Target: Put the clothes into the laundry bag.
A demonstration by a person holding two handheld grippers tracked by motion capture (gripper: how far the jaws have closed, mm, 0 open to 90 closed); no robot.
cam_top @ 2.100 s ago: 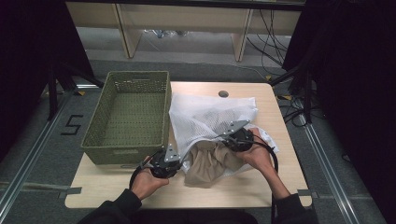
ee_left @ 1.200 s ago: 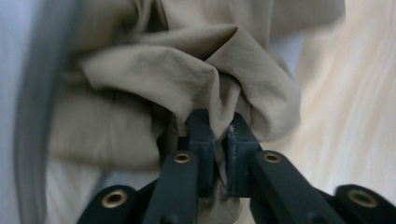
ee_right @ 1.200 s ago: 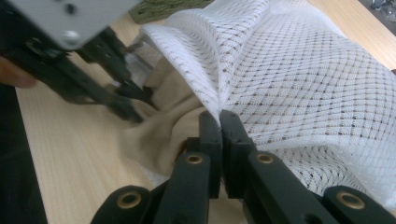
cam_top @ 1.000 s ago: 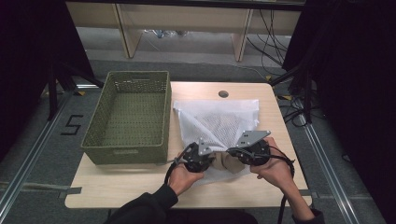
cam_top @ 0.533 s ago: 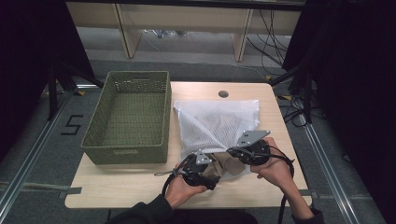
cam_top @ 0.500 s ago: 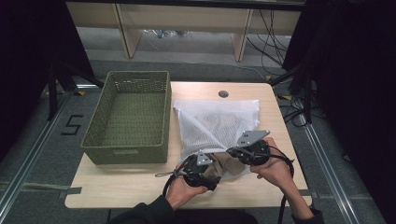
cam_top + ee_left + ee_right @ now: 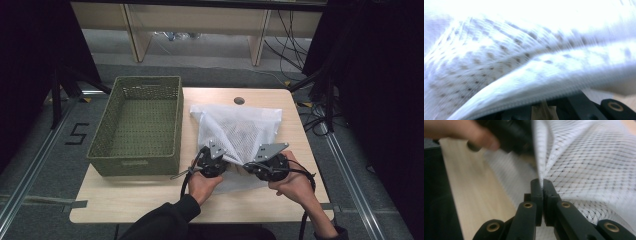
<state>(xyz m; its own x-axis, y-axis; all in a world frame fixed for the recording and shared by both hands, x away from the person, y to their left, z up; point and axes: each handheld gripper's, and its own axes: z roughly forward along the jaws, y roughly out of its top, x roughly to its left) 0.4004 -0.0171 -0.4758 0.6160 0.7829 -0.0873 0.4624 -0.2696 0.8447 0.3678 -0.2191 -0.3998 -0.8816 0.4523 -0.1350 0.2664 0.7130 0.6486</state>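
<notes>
A white mesh bag [image 7: 240,127] lies on the wooden table [image 7: 125,200], its near edge lifted between both hands. My right gripper [image 7: 251,165] holds that edge; in the right gripper view its jaws [image 7: 541,182] are pressed together on the mesh [image 7: 594,165]. My left gripper [image 7: 223,161] is at the bag's mouth, just left of the right one. In the left gripper view the mesh and its zip edge [image 7: 524,50] drape over the jaws and hide their tips. A sliver of beige cloth [image 7: 543,110] shows under that edge.
An empty green woven basket [image 7: 145,80] stands on the table's left half, close to the bag. A round cable hole [image 7: 239,100] sits near the far edge. Bare table lies in front of the basket and hands.
My left gripper has moved right, up to the bag's mouth beside the right gripper. The beige cloth that lay exposed at the opening is now almost covered by mesh.
</notes>
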